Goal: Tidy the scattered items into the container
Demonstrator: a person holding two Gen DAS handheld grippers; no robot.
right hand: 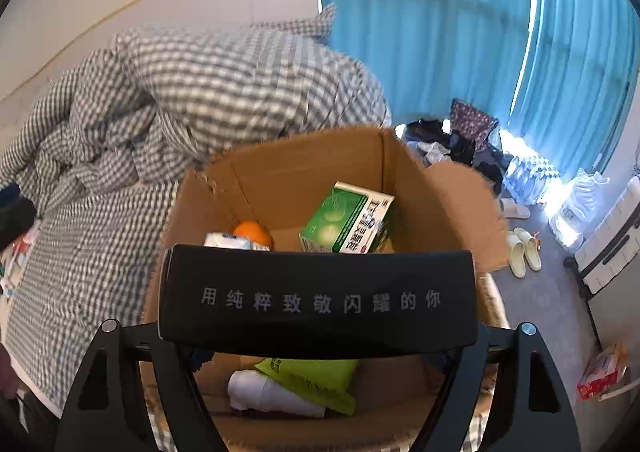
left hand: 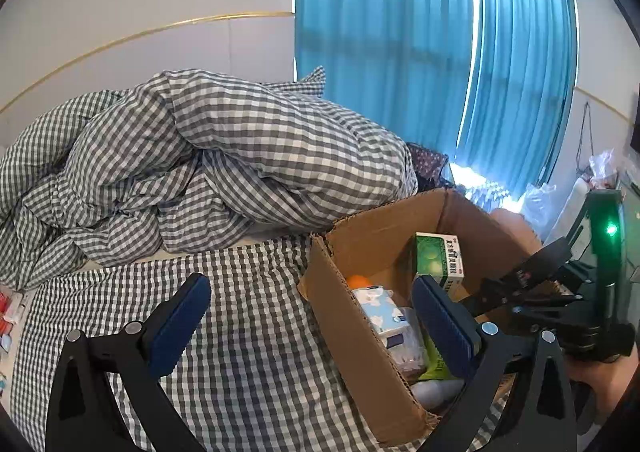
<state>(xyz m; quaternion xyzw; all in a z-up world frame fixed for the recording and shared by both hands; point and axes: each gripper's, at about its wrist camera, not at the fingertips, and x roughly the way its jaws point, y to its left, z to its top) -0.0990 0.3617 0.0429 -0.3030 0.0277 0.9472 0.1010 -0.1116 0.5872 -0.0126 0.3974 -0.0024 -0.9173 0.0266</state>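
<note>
An open cardboard box [left hand: 360, 336] stands on the checked bedsheet. Inside it lie a green medicine carton [right hand: 344, 219], an orange [right hand: 253, 232], a tissue pack [left hand: 384, 316], a white bottle [right hand: 272, 392] and a lime pouch [right hand: 316, 378]. My right gripper [right hand: 320, 302] hovers over the box [right hand: 300, 171], shut on a long black case [right hand: 320, 276] with pale lettering that spans both fingers and hides the pads. My left gripper [left hand: 312, 322] is open and holds nothing; one blue pad [left hand: 180, 320] is over the sheet, the other over the box. The right gripper [left hand: 548, 292] shows beside it.
A bunched checked duvet [left hand: 200, 163] lies behind the box, with blue curtains [left hand: 400, 51] beyond. Small packets [left hand: 10, 316] lie at the bed's left edge. On the floor to the right are pale slippers [right hand: 524, 252], a red and white packet [right hand: 600, 372] and bags.
</note>
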